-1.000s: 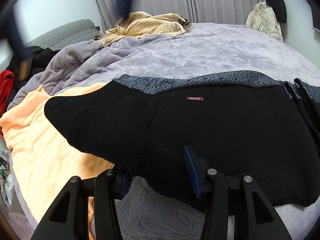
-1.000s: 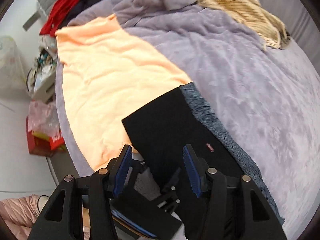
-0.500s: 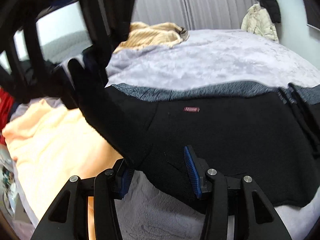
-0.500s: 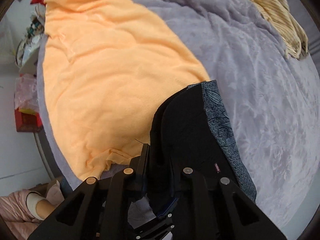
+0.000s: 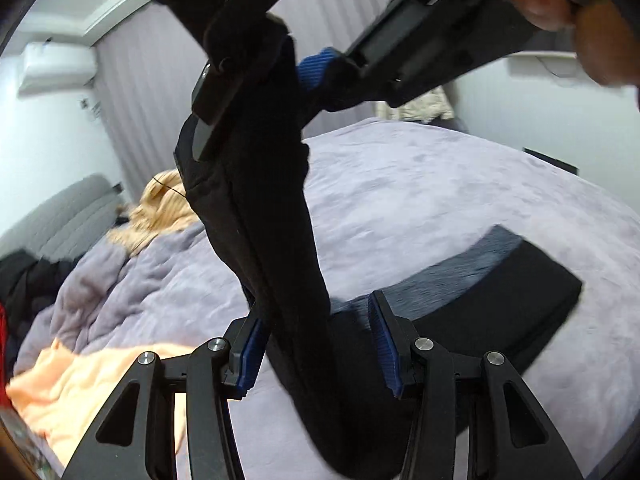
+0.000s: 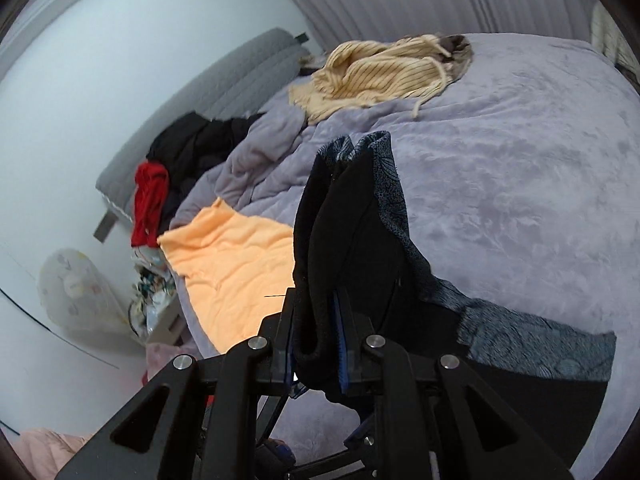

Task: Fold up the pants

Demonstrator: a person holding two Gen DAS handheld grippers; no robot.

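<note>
- The right gripper point(image 6: 316, 344) is clamped tight on a bunched end of the black pants point(image 6: 348, 240). It holds that end lifted off the bed point(image 6: 520, 140), probably so the cloth can be carried over and laid double.
- In the left wrist view the right gripper point(image 5: 296, 68) shows at 12 o'clock, with the fabric hanging down from it in a thick column.
- The left gripper point(image 5: 316, 348) stands wide open, its blue pads on either side of that hanging column; it grips nothing, though the cloth may brush the left pad. It seems placed to steady or mark the fold line.
- The rest of the pants point(image 5: 500, 300) lies flat on the purple bed toward 3 o'clock, grey patterned lining showing along the edge.
- An orange towel point(image 6: 236, 256) lies at 9 o'clock of the pants, and a striped yellow garment point(image 6: 380, 72) lies far off at 12 o'clock.
</note>
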